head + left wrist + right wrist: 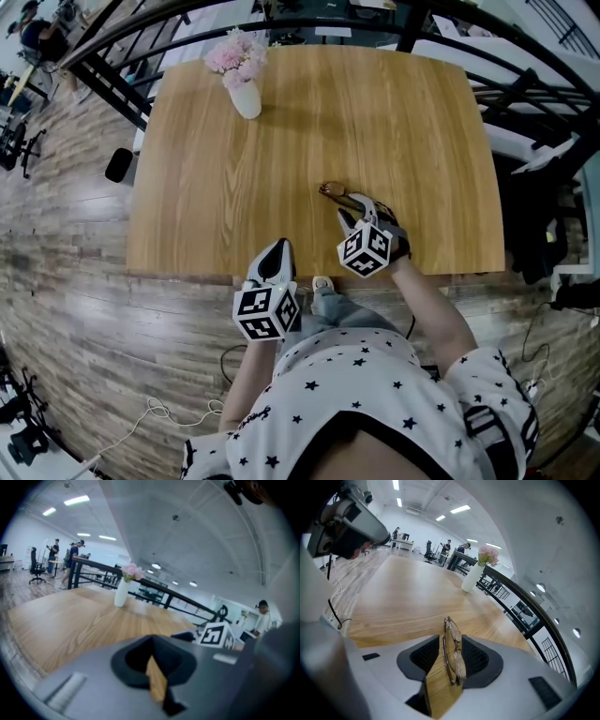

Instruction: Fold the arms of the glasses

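Note:
The glasses (339,194) are thin-framed with brownish rims and lie at the near middle of the wooden table (234,187). In the right gripper view the glasses (453,656) stand on edge with their arms folded against the lenses. My right gripper (451,641) is shut on them and they stick out past the fingertips. From the head view the right gripper (351,210) points away from me, over the table's front part. My left gripper (277,251) hangs at the near table edge, shut with nothing in it (157,679).
A white vase with pink flowers (246,94) stands at the far left of the table; it also shows in the left gripper view (121,592). Black railings (122,66) run behind the table. Wood-plank floor and cables (159,412) lie below the near edge.

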### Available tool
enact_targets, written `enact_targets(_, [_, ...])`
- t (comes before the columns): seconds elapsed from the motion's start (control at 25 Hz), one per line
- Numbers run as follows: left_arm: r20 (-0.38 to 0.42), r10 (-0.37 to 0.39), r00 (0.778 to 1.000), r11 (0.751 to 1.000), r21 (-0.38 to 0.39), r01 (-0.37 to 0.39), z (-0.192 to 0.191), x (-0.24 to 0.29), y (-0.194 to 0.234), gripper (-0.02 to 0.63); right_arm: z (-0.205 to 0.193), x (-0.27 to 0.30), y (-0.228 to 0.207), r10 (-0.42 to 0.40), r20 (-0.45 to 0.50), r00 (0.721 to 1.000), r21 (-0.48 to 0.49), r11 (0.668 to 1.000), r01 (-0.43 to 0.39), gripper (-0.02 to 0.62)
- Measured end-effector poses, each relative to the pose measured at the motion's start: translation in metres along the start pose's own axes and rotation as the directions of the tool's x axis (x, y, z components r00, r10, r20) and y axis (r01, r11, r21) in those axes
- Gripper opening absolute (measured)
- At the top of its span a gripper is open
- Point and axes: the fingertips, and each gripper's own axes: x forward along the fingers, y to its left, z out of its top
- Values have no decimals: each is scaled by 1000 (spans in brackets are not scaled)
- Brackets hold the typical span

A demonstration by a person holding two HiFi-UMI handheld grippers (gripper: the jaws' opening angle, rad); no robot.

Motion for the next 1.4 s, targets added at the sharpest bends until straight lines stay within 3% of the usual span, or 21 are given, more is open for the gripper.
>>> enact_targets(0.4, [27, -11, 1000, 1000, 18, 11, -10, -42, -23, 6, 35, -100, 24, -19, 221, 975, 227, 973, -33, 64])
enact_targets(0.8, [42, -45, 998, 999, 26, 44, -35, -84, -45, 6, 43, -169, 68, -14, 326, 945, 348, 932, -106, 41])
enact_targets(1.4, [73, -42, 996, 999, -3, 42, -80, -143, -76, 6, 40, -250, 129, 13, 418, 908, 377, 907, -186, 40])
